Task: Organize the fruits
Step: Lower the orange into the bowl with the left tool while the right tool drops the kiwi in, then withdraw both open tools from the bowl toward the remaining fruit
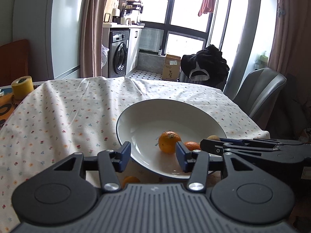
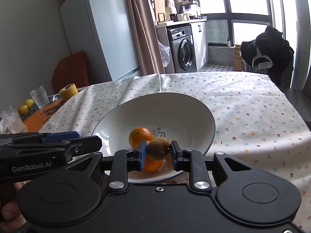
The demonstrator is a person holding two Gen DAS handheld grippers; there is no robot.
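Here we hold the kiwi [image 2: 159, 148] pinched in the right gripper [image 2: 157, 152] just above two oranges [image 2: 140, 136] in the bowl [image 2: 198, 108], the left gripper [image 1: 153, 155] wide and empty; next, we judge, lower and release.

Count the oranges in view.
3. First orange sits mid white bowl; second orange is beside it, behind the gripped kiwi; third orange lies on the tablecloth, half hidden under the left hand-held gripper. More may be hidden.
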